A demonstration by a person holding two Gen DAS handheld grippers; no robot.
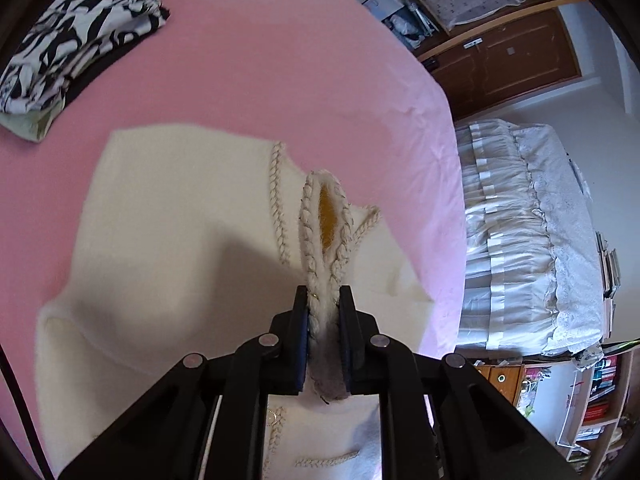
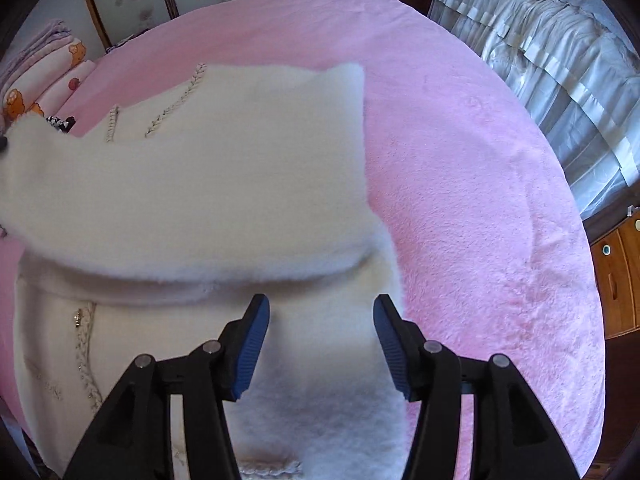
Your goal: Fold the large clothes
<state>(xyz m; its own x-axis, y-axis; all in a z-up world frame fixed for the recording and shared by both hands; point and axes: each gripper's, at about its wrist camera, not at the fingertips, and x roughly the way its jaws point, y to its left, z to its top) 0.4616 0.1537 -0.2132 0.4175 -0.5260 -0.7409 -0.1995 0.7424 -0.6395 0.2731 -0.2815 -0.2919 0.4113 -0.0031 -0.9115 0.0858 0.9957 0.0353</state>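
Item count, relative to the pink blanket

You've got 1 cream coat on it, 1 b/w folded garment at its far corner, 2 grippers over it: left gripper, right gripper.

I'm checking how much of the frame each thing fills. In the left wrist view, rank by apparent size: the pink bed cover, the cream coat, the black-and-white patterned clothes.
1. pink bed cover, largest.
2. cream coat, pinched by the left gripper; nearness inflates it.
3. black-and-white patterned clothes, smallest, partly cropped.
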